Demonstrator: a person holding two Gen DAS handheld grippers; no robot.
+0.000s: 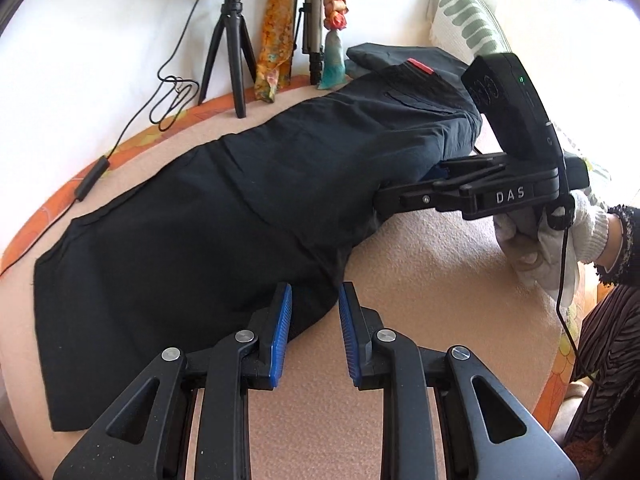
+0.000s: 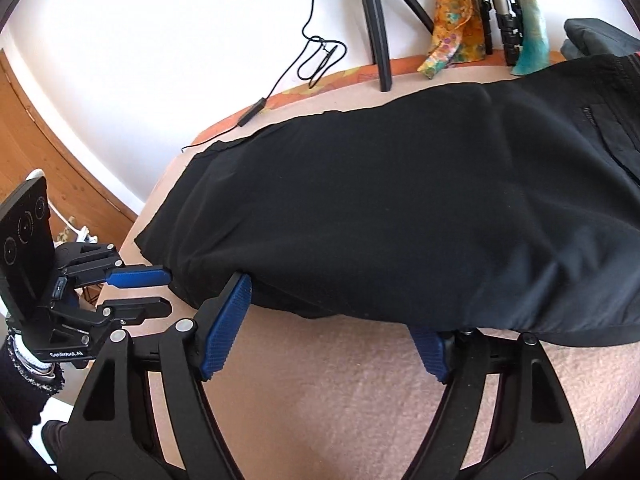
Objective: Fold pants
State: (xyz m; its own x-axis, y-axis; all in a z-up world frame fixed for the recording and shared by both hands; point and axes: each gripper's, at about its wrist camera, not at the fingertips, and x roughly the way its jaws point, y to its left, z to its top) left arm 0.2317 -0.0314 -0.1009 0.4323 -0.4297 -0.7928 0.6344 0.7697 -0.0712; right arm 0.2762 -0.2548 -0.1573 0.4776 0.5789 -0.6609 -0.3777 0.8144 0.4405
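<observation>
Black pants (image 1: pixel 224 200) lie folded lengthwise, legs stacked, on the pink carpeted surface, waistband with a red tag (image 1: pixel 420 66) at the far right. My left gripper (image 1: pixel 314 316) is open at the near edge of the lower legs, its left pad touching the cloth. It also shows in the right wrist view (image 2: pixel 162 292), open beside the hem. My right gripper (image 2: pixel 332 320) is open at the pants' (image 2: pixel 400 200) near edge, its fingertips under the cloth. In the left wrist view the right gripper (image 1: pixel 400 188) reaches under the thigh area, tips hidden.
A black tripod (image 1: pixel 232 44), a loose cable (image 1: pixel 168 92), an orange scarf (image 1: pixel 276 40) and a doll ornament (image 1: pixel 334 40) stand along the white wall. A patterned cushion (image 1: pixel 460 12) lies at the far right. The carpet's orange border (image 1: pixel 132 140) curves behind the pants.
</observation>
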